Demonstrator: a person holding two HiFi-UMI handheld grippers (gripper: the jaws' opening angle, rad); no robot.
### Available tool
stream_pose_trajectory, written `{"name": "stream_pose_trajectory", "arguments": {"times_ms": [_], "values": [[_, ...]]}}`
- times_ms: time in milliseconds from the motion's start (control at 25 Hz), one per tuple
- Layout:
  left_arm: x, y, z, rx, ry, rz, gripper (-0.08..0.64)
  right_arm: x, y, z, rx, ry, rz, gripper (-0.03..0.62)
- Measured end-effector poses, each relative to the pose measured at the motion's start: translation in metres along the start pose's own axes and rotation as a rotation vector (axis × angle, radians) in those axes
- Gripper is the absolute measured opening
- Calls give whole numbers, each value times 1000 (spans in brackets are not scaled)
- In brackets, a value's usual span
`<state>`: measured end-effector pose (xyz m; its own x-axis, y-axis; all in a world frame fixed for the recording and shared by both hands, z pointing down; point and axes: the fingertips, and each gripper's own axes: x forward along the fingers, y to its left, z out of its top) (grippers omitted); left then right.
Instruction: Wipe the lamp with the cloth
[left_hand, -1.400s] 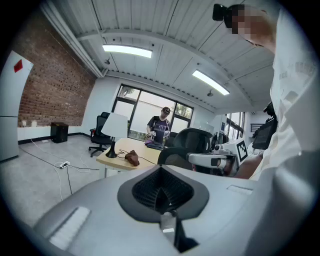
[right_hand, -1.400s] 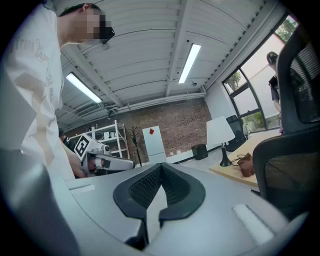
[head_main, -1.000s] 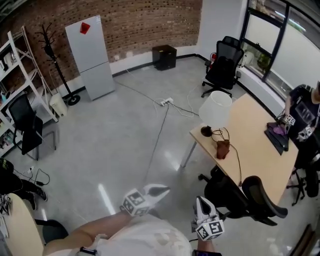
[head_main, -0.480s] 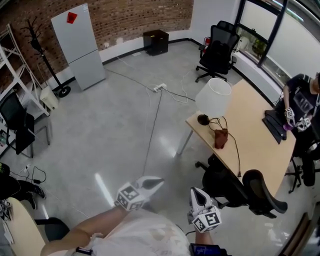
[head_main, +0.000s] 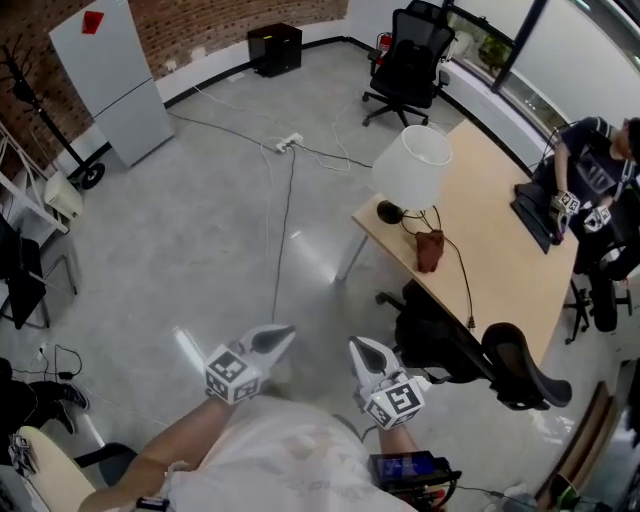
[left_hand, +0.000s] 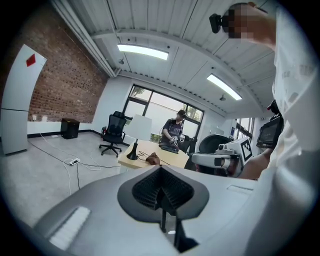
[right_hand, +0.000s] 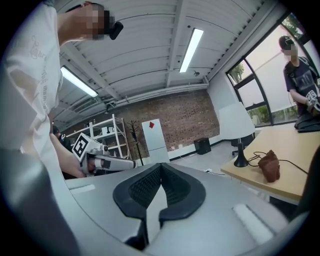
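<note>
1. Head view: both claws sit low in frame, well apart from the worktop (head_main: 505, 275). Left claw (head_main: 283, 334) is closed & empty. Right claw (head_main: 357, 347) is closed too, w/ nothing betw. its jaws.
2. Lamp (head_main: 410, 168) stands upright at the worktop's left corner. Brown cloth (head_main: 429, 250) lies crumpled just beside its base, & the cord (head_main: 463, 290) trails along the top.
3. In the way: black office chair (head_main: 440, 345) at the worktop's near edge, betw. right claw & cloth.
4. Floor (head_main: 200, 230): power strip (head_main: 289, 142) w/ a cable (head_main: 283, 240) running toward the claws.
5. Second person (head_main: 590, 185) is at the worktop's far end.
6. Open floor lies left of the lamp corner. Fridge (head_main: 112, 80) is well apart.
</note>
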<state>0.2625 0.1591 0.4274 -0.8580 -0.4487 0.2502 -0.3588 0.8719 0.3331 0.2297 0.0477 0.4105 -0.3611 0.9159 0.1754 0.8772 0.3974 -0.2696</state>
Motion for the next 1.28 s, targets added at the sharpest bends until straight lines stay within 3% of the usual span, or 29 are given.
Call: {"name": "stream_pose_trajectory", "arguments": {"times_ms": [200,400,600,800,1000,1280], "values": [[7,33,21,3,-28,-28,2,34,-6,15,-18,0,-37,12],[16,51,36,11,-38,-102,2,51,-17,35,-50,2,-125,12],[22,73,48,16,-31,-152,2,53,-33,36,-29,-4,-221,12],[34,91,47,-27,-18,-158,2,46,-50,43,-44,43,-277,12],[59,94,45,-13,7,-205,2,45,-72,40,-16,19,-338,12],[101,93,63,16,48,-221,2,57,-114,49,24,-17,-355,12]]}}
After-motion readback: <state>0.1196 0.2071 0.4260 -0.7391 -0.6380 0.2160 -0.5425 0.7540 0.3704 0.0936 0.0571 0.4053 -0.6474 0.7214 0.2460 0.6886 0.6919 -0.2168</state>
